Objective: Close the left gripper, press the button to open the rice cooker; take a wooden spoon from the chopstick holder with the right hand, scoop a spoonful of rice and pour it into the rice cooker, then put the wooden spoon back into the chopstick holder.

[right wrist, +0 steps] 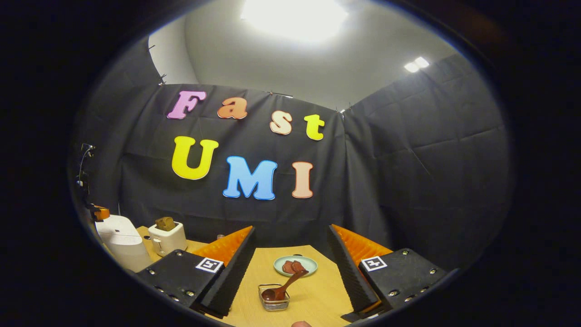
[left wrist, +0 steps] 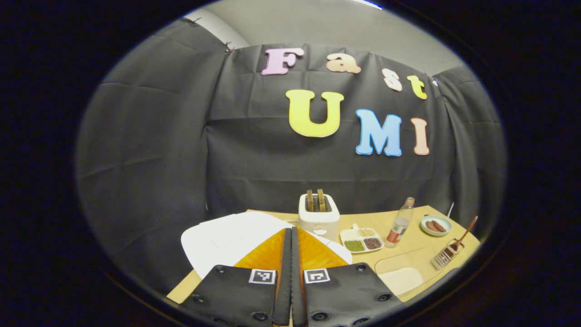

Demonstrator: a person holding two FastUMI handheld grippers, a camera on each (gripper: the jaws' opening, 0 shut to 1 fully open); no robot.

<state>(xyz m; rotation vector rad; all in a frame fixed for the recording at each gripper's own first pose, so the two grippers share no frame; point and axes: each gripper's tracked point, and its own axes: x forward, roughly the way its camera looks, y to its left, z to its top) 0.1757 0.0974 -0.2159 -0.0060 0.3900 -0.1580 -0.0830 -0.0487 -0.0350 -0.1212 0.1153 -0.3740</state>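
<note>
The white rice cooker (left wrist: 222, 240) sits at the table's left with its lid down. My left gripper (left wrist: 291, 232) is shut with nothing between its fingers, and its tips are over the cooker's top. Seen from the right gripper view, the cooker (right wrist: 120, 240) is far left with the left gripper (right wrist: 100, 212) right above it. A wooden spoon (right wrist: 285, 286) leans in the wire chopstick holder (right wrist: 273, 299) on the table. My right gripper (right wrist: 291, 236) is open above and just short of the holder. From the left gripper view, the spoon (left wrist: 465, 232) and the holder (left wrist: 446, 255) lie far right.
A toaster (left wrist: 319, 214) with bread stands behind the cooker. To its right are a divided dish of grains (left wrist: 361, 240), a bottle (left wrist: 400, 222) and a small plate of sausages (left wrist: 435, 225). A clear container holding something white (left wrist: 404, 274) sits near the front edge.
</note>
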